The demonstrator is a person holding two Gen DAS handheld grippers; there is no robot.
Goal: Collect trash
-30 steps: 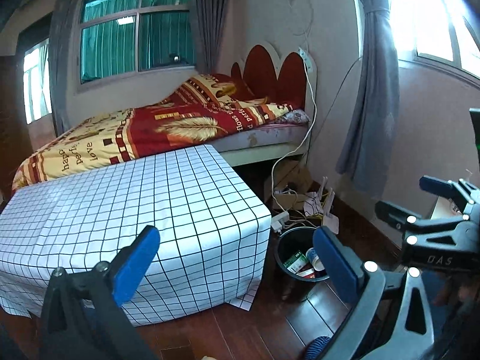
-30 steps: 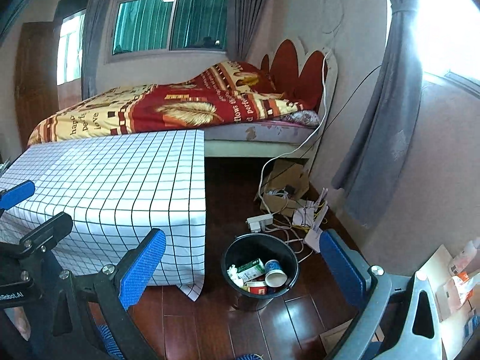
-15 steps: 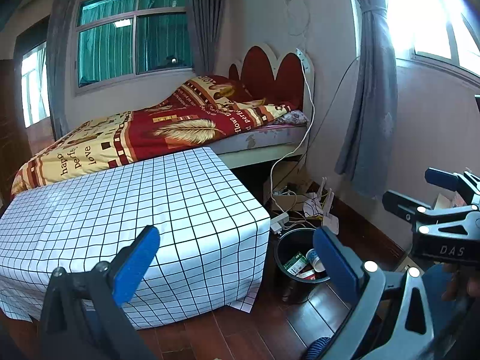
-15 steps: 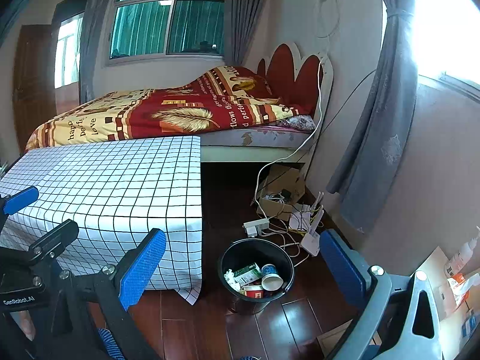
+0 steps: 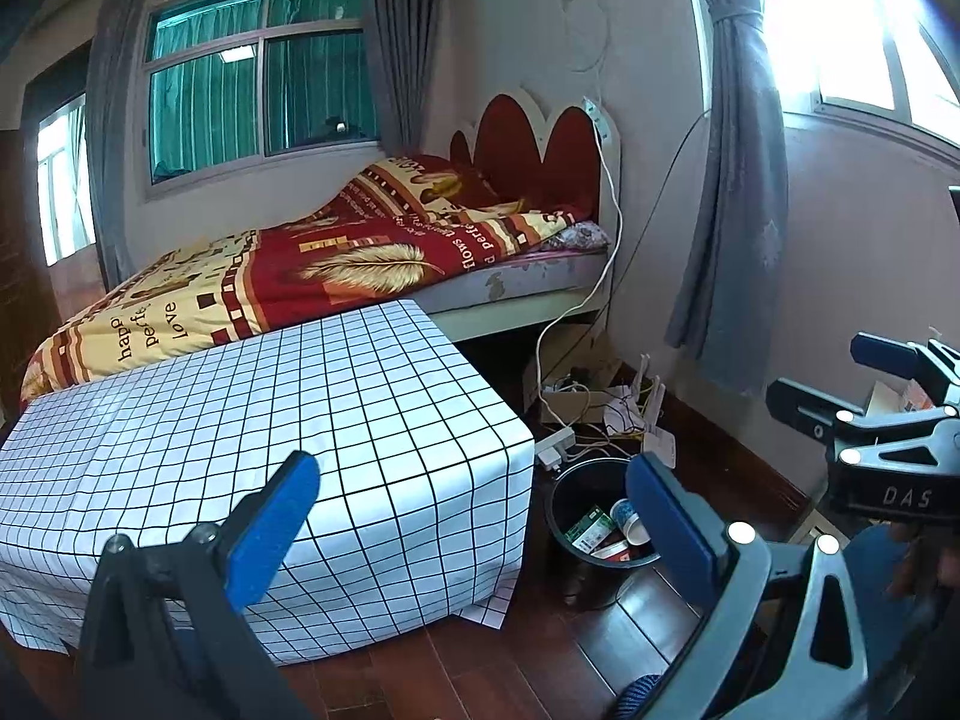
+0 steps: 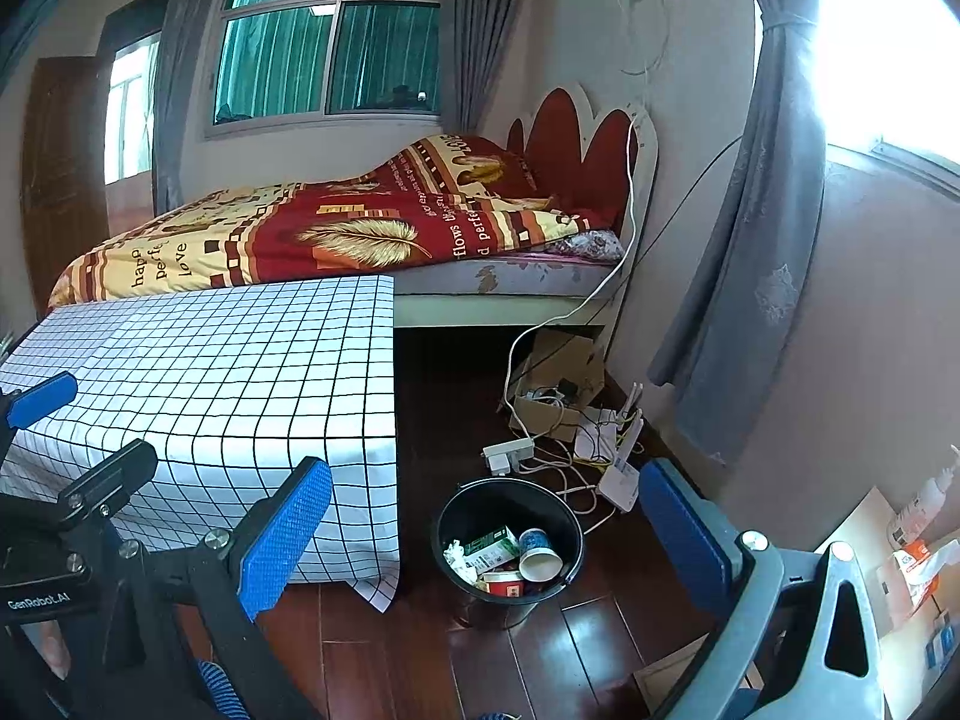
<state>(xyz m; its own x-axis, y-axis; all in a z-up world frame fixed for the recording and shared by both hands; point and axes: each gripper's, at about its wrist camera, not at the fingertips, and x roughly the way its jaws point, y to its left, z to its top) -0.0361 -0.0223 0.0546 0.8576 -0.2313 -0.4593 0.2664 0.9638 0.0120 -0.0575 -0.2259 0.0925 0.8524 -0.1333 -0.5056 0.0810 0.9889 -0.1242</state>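
A black trash bin (image 6: pixel 510 540) stands on the wood floor beside the grid-cloth table (image 6: pixel 228 372). It holds a paper cup (image 6: pixel 539 555), a green carton (image 6: pixel 492 546), crumpled paper and a red wrapper. It also shows in the left wrist view (image 5: pixel 591 525). My left gripper (image 5: pixel 474 528) is open and empty, held above the table's near corner. My right gripper (image 6: pixel 486 546) is open and empty, held high over the bin. Each gripper shows in the other's view, the right (image 5: pixel 870 414) and the left (image 6: pixel 66 438).
A bed (image 6: pixel 336 234) with a red and yellow blanket stands behind the table. A power strip (image 6: pixel 507 456), cables, a white router (image 6: pixel 618 480) and a cardboard box (image 6: pixel 564 378) lie on the floor by the headboard. Cardboard and bottles (image 6: pixel 912 540) lie at the right wall.
Both grippers have lifted and drawn back a little, so the bin and table sit lower and smaller in view. Both stay open and empty.
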